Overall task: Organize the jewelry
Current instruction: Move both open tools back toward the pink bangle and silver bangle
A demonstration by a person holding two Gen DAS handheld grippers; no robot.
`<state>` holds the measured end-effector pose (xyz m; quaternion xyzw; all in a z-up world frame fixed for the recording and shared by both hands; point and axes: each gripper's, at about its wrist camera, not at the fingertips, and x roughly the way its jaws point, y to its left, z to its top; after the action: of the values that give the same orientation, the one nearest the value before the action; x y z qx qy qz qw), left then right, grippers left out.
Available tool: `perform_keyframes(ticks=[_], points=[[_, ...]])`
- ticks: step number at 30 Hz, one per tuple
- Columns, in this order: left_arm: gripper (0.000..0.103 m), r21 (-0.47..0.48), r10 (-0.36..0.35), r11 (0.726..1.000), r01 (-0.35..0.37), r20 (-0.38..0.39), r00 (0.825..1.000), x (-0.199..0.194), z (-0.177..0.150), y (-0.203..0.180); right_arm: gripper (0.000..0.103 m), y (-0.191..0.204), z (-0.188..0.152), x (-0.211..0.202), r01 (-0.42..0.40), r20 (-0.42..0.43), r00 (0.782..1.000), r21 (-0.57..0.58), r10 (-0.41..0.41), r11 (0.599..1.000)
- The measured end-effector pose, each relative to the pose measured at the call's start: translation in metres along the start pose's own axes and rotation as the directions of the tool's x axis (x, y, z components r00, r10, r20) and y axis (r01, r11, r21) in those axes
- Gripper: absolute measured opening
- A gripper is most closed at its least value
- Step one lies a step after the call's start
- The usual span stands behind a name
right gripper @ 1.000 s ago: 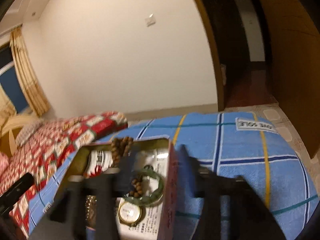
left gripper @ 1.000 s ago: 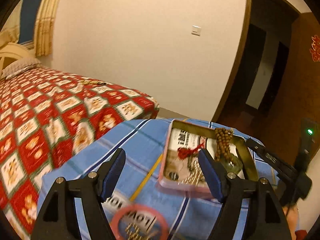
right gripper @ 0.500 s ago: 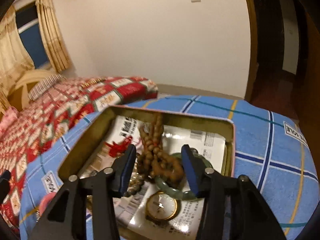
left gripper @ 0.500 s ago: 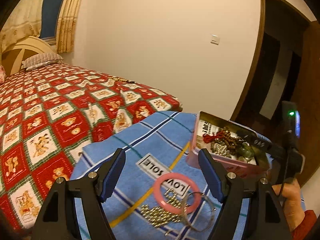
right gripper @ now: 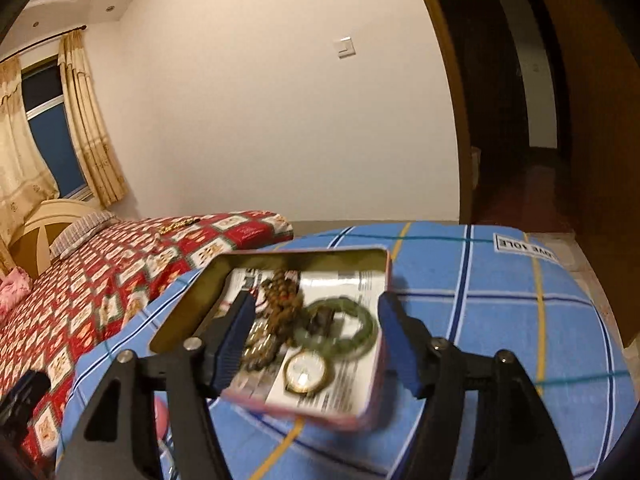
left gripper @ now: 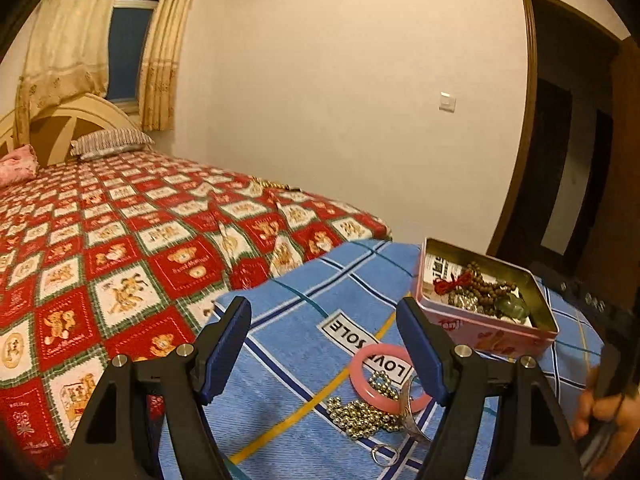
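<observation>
tin (left gripper: 486, 330): on blue checked cloth (left gripper: 304, 320), holds beads, bangle, watch (right gripper: 306, 372) | pink ring (left gripper: 384, 378), ball chain (left gripper: 360, 414): left of tin | left claw (left gripper: 324, 354): wide, empty | right claw (right gripper: 314, 344): just opening, empty, over tin | bed (left gripper: 120, 248): beyond tin, leftward

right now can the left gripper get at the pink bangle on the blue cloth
Probably yes. The left gripper stands open with nothing between its jaws, and the pink bangle lies just ahead on the blue cloth, out in the open. Only the silver bead chain overlaps its near edge and could get caught.
</observation>
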<state>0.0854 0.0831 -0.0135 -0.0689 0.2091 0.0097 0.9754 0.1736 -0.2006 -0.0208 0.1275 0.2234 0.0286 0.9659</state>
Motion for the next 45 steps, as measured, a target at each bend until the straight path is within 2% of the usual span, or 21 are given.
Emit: perform_keyframes(ticks=[7, 11, 15, 20, 22, 26, 28, 33, 36, 41, 42, 44, 45], points=[[0.075, -0.007, 0.021, 1.0, -0.021, 0.004, 1.0, -0.012, -0.007, 0.01, 0.067, 0.008, -0.023, -0.02, -0.007, -0.043, 0.999, -0.01, 0.006, 1.0], [0.075, -0.014, 0.026, 1.0, -0.026, 0.0, 1.0, -0.021, -0.01, 0.018, 0.067, 0.015, -0.034, -0.035, -0.019, -0.04, 0.999, -0.038, 0.017, 0.999], [0.075, -0.034, 0.023, 0.999, -0.023, -0.014, 1.0, -0.028, -0.013, 0.025, 0.067, 0.027, -0.043, -0.046, -0.057, -0.048, 0.997, -0.077, 0.053, 0.995], [0.075, -0.036, 0.013, 0.999, -0.015, -0.035, 0.999, -0.03, -0.017, 0.027, 0.068, 0.045, -0.058, -0.051, -0.13, -0.1, 0.988, -0.111, 0.119, 0.985], [0.075, -0.035, 0.012, 0.999, -0.014, -0.046, 0.999, -0.03, -0.018, 0.028, 0.079, 0.054, -0.063, -0.052, -0.161, -0.119, 0.982, -0.128, 0.146, 0.979], [0.075, -0.042, 0.009, 0.999, -0.011, -0.048, 0.999, -0.032, -0.019, 0.029, 0.091, 0.071, -0.07, -0.05, -0.231, -0.157, 0.965, -0.147, 0.208, 0.962], [0.075, -0.044, 0.011, 0.999, -0.013, -0.055, 0.998, -0.032, -0.02, 0.029, 0.096, 0.083, -0.072, -0.039, -0.258, -0.203, 0.954, -0.176, 0.221, 0.95], [0.075, -0.063, 0.022, 0.998, -0.026, -0.064, 0.998, -0.031, -0.02, 0.033, 0.096, 0.105, -0.077, -0.005, -0.328, -0.347, 0.904, -0.19, 0.249, 0.925], [0.075, -0.08, 0.032, 0.996, -0.037, -0.067, 0.997, -0.03, -0.02, 0.036, 0.096, 0.117, -0.079, 0.01, -0.352, -0.393, 0.884, -0.203, 0.253, 0.914], [0.075, -0.092, 0.044, 0.994, -0.053, -0.091, 0.995, -0.027, -0.021, 0.039, 0.096, 0.116, -0.091, 0.025, -0.349, -0.474, 0.851, -0.192, 0.224, 0.917], [0.075, -0.09, 0.047, 0.994, -0.056, -0.097, 0.994, -0.026, -0.021, 0.038, 0.096, 0.117, -0.09, 0.023, -0.351, -0.466, 0.856, -0.202, 0.226, 0.914], [0.075, -0.083, 0.049, 0.995, -0.058, -0.105, 0.993, -0.024, -0.021, 0.037, 0.096, 0.116, -0.092, 0.024, -0.363, -0.478, 0.848, -0.203, 0.231, 0.909], [0.075, -0.079, 0.05, 0.995, -0.058, -0.106, 0.993, -0.024, -0.021, 0.036, 0.096, 0.116, -0.092, 0.024, -0.361, -0.474, 0.85, -0.209, 0.228, 0.909]])
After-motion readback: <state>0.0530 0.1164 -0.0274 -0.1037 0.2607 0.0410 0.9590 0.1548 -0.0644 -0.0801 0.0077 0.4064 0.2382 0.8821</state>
